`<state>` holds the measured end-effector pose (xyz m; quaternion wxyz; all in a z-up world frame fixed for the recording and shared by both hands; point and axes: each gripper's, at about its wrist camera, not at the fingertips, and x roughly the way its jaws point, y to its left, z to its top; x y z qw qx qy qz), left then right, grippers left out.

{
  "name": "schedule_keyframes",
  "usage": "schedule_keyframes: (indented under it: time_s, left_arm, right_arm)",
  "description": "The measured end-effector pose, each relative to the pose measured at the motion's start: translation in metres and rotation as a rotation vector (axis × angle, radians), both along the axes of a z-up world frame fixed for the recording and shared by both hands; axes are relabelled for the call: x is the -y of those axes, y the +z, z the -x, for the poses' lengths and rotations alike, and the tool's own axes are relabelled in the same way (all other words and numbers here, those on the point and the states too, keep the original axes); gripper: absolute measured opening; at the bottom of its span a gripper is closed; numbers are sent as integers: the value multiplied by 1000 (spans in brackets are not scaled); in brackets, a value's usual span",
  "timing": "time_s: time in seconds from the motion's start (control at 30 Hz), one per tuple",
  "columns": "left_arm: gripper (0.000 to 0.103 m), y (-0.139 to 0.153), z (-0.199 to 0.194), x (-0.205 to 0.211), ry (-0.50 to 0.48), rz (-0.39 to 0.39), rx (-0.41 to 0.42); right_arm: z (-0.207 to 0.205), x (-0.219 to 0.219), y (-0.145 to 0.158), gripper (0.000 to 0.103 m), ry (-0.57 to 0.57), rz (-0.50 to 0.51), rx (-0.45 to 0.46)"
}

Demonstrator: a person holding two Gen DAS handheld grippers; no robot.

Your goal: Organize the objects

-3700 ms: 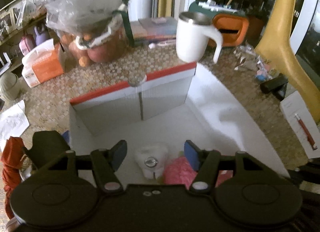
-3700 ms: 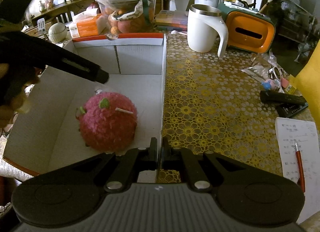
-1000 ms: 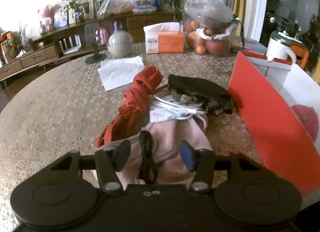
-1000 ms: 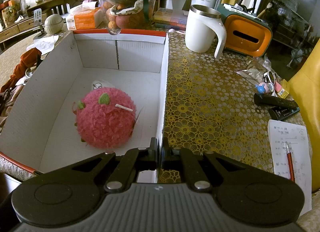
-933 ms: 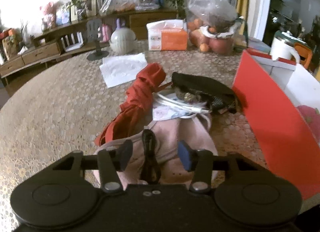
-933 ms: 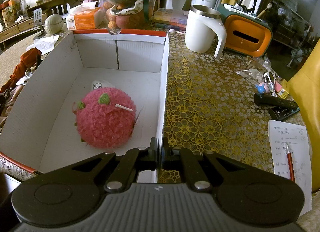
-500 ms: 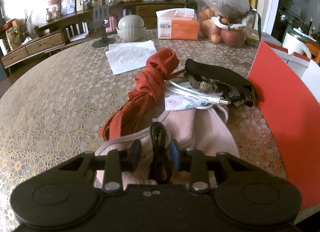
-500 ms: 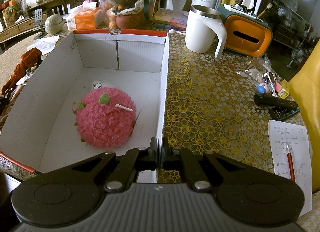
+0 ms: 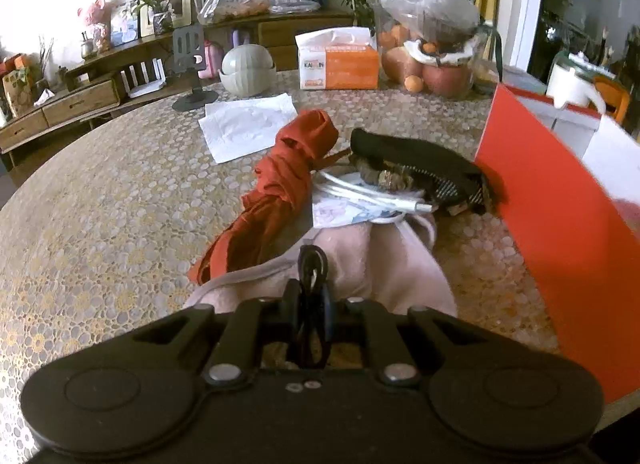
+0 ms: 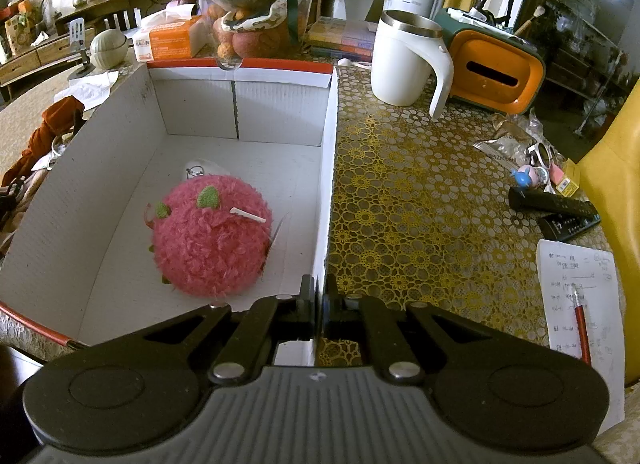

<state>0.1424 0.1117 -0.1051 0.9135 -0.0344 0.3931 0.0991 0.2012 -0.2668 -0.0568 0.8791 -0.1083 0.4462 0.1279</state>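
Two grippers are seen: the left gripper [image 9: 310, 304] is closed on a black cord loop [image 9: 312, 268] lying over a pink cloth [image 9: 400, 264], with a red folded umbrella [image 9: 288, 180] at 11 o'clock and a black pouch [image 9: 416, 168] at 1 o'clock from it. The right gripper [image 10: 319, 300] is clamped on the right wall of the white box [image 10: 330, 168]. Inside the box, a pink fluffy ball [image 10: 208, 236] is resting on the floor at 10 o'clock from this gripper, and a white mug [image 10: 404, 60] is standing outside on the table [image 10: 420, 204] at 1 o'clock.
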Motion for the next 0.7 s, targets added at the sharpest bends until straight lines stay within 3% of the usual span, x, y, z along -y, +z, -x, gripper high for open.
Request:
schedule_keyframes:
  time_s: [0.4,0.7]
  left_arm:
    - [8,46,19,1,0,145,77]
    - [8,86,16,24,-63,240,155]
  right_arm:
    - [0,-1,2,3,-9,0,1]
    - [0,-2,3,3,-9,1,1]
